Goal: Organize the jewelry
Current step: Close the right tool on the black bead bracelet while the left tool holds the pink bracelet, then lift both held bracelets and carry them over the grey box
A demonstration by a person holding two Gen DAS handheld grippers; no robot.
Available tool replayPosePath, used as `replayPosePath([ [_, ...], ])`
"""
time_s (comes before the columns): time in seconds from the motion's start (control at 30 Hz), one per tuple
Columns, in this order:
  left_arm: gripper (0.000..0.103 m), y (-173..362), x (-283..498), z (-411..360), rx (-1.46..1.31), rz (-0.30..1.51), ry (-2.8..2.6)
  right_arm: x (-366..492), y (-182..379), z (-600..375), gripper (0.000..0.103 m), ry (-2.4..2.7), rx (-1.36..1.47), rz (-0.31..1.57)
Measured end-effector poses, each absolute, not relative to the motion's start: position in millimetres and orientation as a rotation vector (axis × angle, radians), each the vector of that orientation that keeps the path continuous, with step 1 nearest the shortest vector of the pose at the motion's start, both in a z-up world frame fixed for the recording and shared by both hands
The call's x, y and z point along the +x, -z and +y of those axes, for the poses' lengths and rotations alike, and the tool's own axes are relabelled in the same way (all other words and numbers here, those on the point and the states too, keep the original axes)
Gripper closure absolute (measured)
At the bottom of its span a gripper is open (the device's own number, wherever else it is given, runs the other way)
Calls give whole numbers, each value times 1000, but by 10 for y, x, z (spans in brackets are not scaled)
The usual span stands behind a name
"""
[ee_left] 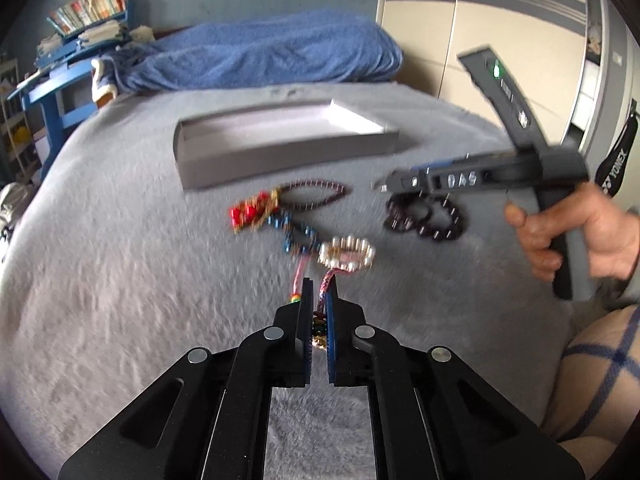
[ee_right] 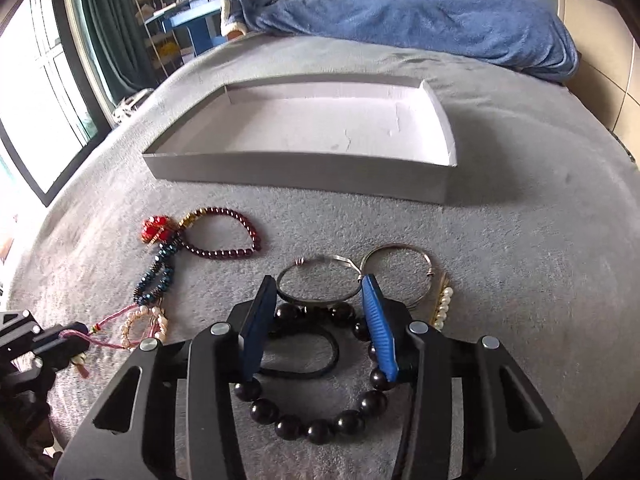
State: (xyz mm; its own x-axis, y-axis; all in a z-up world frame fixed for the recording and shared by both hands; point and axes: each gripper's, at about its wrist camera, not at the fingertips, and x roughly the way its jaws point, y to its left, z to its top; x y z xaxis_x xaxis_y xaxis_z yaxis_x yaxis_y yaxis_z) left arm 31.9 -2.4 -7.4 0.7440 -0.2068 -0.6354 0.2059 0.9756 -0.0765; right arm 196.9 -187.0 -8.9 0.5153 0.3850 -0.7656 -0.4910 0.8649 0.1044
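Jewelry point(ee_right: 200, 236) was spread over the grey blanket point(ee_right: 520, 280) just short of the tray point(ee_right: 304, 172), which sat empty straight ahead of both grippers, so I'd guess nothing had been sorted yet. Left gripper point(ee_left: 318, 292) was clenched on a pink cord point(ee_left: 325, 284), and the pearl bracelet point(ee_left: 347, 254) on that cord lay just past its tips, probably so the whole thing could be dragged up by the string instead of pinching slippery pearls. Right gripper point(ee_right: 316, 308) was parted about halfway, pointed down over the dark bead bracelet point(ee_right: 312, 420), pads either side of the top of that loop but not pressing on it as far as I could tell, so nothing held there. Two thin silver bangles point(ee_right: 320, 280) lay right past its tips, a small pearl pin point(ee_right: 442, 304) off to its right. To its left were the garnet strand point(ee_right: 236, 240), red beads point(ee_right: 156, 228) and blue beads point(ee_right: 158, 276), all tangled close together. Beads looked glossy and round, likely to roll.
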Motion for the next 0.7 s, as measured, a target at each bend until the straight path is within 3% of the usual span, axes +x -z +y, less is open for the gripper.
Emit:
replayPosePath([
  [0.13,97,-221,341,-18,-26,641,259,1928,-43,-1966,64,-529,-98,852],
  [0.17,97,-293,356,-11,-37,629,267,1913,-67,-1968,90,-531,-95,848],
  [0.2,97,-378,375,-2,-53,614,276,1913,-81,-1969,93,-529,-98,849],
  [0.43,97,-544,552,56,-81,635,262,1902,-103,-2033,93,-523,-89,848],
  [0.7,97,-518,541,185,-119,628,240,1898,-139,-2192,103,-540,-45,813],
])
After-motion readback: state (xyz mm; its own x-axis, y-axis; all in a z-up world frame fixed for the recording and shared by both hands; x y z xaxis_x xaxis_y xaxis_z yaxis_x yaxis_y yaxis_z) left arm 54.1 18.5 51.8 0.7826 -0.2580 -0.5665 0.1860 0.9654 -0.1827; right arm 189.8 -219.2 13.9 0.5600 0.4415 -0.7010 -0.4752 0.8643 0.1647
